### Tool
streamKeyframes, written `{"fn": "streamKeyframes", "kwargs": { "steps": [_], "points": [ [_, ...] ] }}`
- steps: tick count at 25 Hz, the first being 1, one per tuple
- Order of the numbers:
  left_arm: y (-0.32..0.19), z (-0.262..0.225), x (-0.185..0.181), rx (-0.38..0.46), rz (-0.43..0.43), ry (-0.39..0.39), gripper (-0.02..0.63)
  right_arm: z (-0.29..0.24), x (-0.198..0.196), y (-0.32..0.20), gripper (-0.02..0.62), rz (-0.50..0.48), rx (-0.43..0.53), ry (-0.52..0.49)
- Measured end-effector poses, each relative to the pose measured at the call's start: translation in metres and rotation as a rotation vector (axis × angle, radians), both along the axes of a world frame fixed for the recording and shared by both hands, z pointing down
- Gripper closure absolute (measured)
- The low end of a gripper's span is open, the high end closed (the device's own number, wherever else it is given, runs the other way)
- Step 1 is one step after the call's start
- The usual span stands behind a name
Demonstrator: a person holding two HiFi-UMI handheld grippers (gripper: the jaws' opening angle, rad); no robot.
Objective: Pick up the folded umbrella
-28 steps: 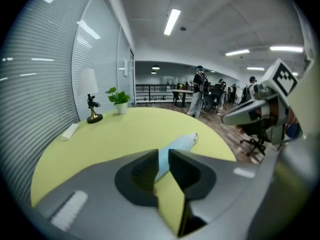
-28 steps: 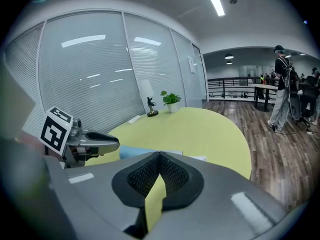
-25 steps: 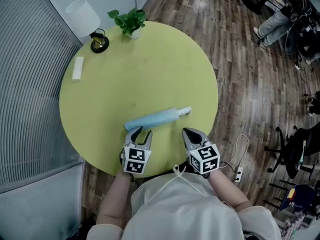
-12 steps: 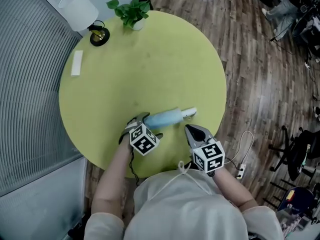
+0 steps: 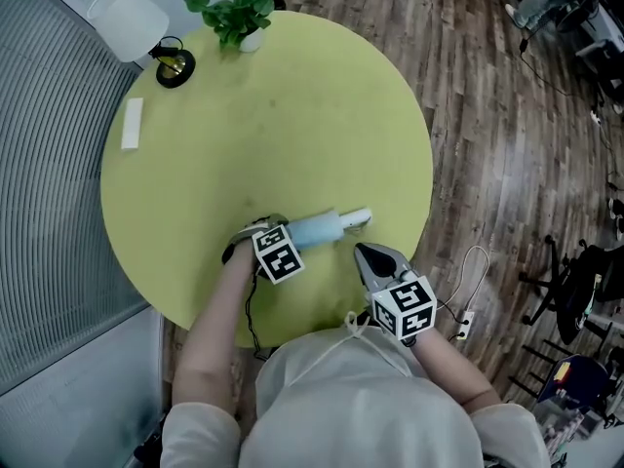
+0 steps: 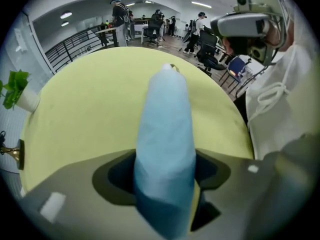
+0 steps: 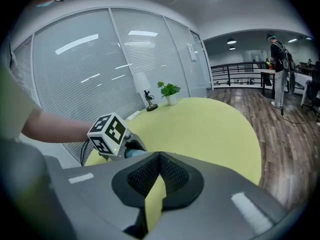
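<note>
One umbrella lies flat near the table's 6 o'clock edge, its handle pointing toward 3 o'clock. It isn't lifted yet. The left gripper stands over its 9 o'clock end, and the jaws are closing round the blue fabric without clearly pinching it. Gripping and raising are what's left, I'd say. The right gripper, at about 5 o'clock, has its jaws together on nothing. That makes two grippers. There is also one potted plant at 12 o'clock, one lamp at 11 and one small white block at 10.
</note>
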State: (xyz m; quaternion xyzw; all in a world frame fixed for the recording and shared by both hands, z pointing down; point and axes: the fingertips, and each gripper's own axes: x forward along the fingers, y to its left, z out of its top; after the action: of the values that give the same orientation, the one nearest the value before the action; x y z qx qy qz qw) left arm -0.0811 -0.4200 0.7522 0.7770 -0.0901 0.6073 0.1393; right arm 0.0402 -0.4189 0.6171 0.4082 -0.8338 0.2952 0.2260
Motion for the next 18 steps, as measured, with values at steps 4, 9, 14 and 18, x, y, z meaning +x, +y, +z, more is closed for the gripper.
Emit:
{"fn": "streamKeyframes", "kwargs": {
  "steps": [4,9,14,18],
  "points": [
    [0.002,0.006,0.001,0.015,0.035,-0.070,0.288,0.006,0.007,0.003,0.597,0.015,-0.030,-0.015],
    [0.002,0.009,0.003,0.026,0.035,-0.100,0.281,0.012,0.010,0.008,0.597,0.024,-0.048,-0.033],
    [0.005,0.008,0.003,0.024,0.030,-0.109,0.284,0.011,0.007,0.013,0.597,0.022,-0.053,-0.053],
    [0.009,0.005,0.004,0.042,0.008,-0.124,0.310,0.000,0.011,0.015,0.597,0.020,-0.030,-0.059]
  ]
}}
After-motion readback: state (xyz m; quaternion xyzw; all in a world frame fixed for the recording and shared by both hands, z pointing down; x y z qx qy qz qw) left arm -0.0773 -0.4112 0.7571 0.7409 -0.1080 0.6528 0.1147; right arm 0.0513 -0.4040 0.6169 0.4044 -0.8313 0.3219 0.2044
